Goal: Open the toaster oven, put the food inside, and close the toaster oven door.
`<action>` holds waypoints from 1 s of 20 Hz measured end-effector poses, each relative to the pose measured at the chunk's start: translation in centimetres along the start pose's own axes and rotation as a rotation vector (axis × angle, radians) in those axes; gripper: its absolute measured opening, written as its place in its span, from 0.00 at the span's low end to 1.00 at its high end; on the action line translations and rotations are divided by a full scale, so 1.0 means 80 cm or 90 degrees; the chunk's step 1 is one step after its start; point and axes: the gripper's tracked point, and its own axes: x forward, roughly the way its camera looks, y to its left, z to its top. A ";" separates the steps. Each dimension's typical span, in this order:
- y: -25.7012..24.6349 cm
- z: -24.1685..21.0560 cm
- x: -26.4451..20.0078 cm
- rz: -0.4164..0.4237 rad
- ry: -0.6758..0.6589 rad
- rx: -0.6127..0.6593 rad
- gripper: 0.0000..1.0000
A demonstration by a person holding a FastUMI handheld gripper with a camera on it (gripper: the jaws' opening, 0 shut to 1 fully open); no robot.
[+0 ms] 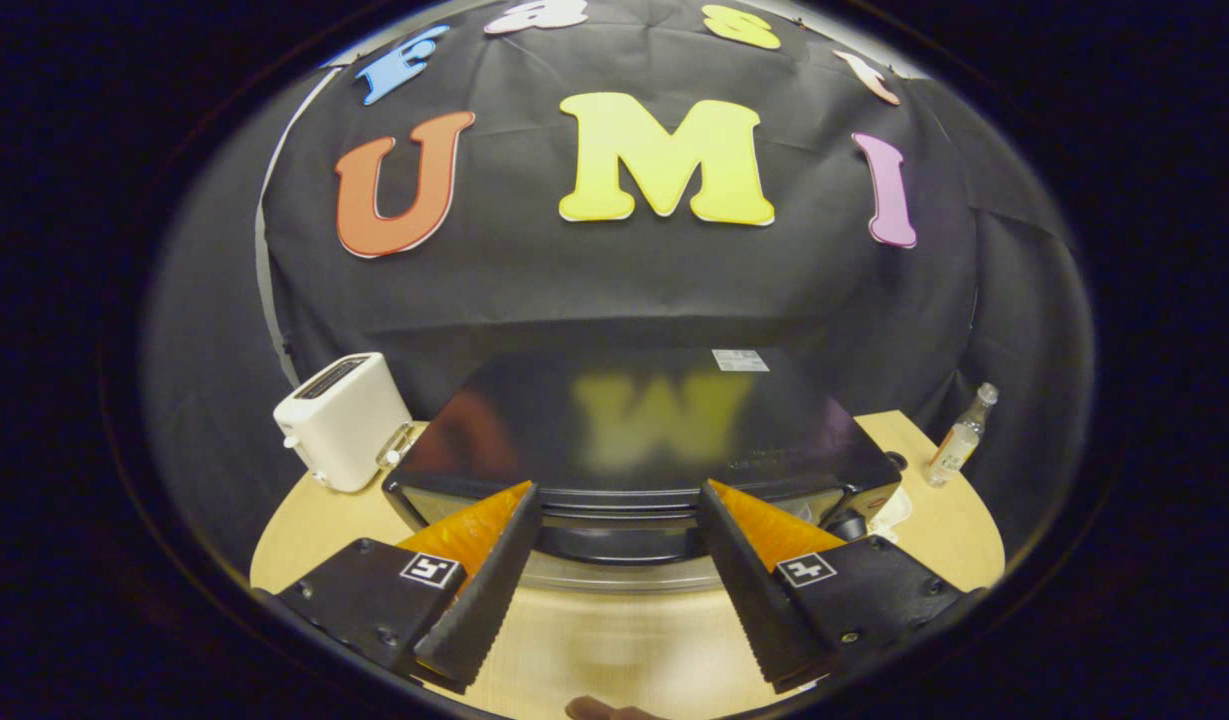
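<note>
The table (304, 530) spans the lower frame. The toaster oven (639, 440) sits at centre, just ahead of the fingertips, its glossy top facing the camera and its door shut. The gripper (619, 500) stands wide open, holding nothing. A white toaster (342, 420) stands centre-left. A small clear bottle (959, 438) stands centre-right.

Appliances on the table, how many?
2. The black glossy toaster oven sits just ahead of the open gripper; the white pop-up toaster stands beside the oven's left end. Others could be hidden behind the oven.
</note>
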 end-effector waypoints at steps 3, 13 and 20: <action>-0.001 -0.005 -0.003 0.001 0.007 0.008 1.00; -0.003 -0.102 -0.085 -0.015 0.004 0.006 1.00; -0.005 -0.175 -0.108 -0.015 -0.016 0.024 1.00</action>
